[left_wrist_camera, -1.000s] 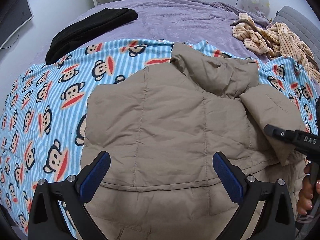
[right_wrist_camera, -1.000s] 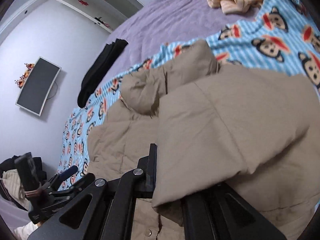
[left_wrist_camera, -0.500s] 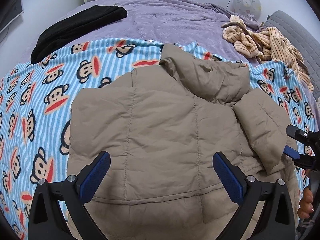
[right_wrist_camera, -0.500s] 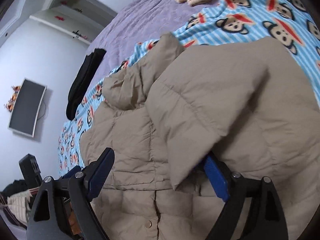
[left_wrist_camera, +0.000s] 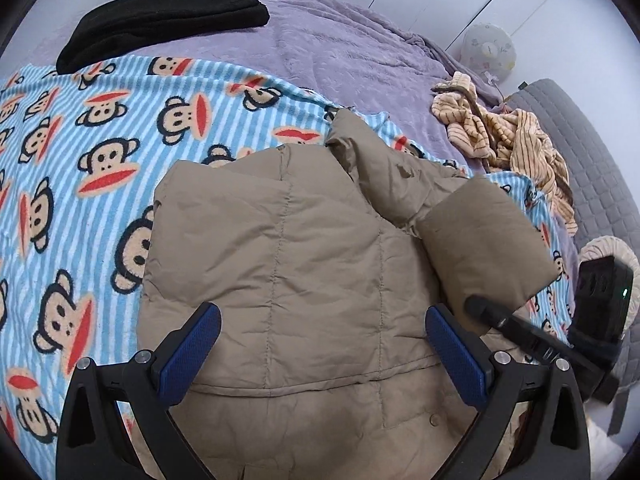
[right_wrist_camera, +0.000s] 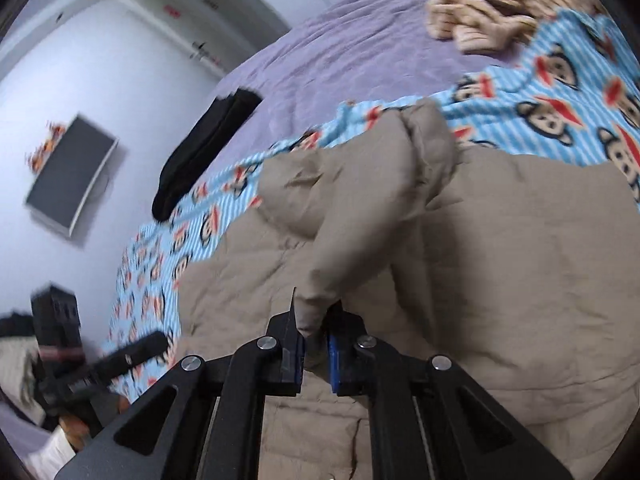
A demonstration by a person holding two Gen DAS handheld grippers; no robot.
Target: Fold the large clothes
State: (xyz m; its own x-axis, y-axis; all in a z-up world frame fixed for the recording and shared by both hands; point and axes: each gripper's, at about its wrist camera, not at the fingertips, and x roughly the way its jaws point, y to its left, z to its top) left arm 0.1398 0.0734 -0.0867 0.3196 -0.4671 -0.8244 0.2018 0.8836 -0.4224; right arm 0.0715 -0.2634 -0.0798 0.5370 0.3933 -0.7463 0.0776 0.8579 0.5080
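Note:
A tan quilted jacket (left_wrist_camera: 296,248) lies on a blue striped monkey-print blanket (left_wrist_camera: 92,152) on the bed. Its hood (left_wrist_camera: 384,176) points to the far side, and one sleeve (left_wrist_camera: 480,240) is folded in over the right side. My left gripper (left_wrist_camera: 320,344) is open and empty, hovering above the jacket's lower part. My right gripper (right_wrist_camera: 314,354) is shut on the sleeve's cuff (right_wrist_camera: 316,304) and holds it up over the jacket (right_wrist_camera: 520,280). The right gripper also shows at the right edge of the left wrist view (left_wrist_camera: 496,316).
A black garment (left_wrist_camera: 160,20) lies at the far left on the purple bedspread (left_wrist_camera: 340,52). A beige striped garment (left_wrist_camera: 508,132) lies crumpled at the far right beside a grey headboard (left_wrist_camera: 592,168). A wall-mounted screen (right_wrist_camera: 68,176) is to the left.
My right gripper was open around the sleeve edge and has closed on the cuff, lifting it. The left gripper stayed open and shifted a little to the left over the jacket.

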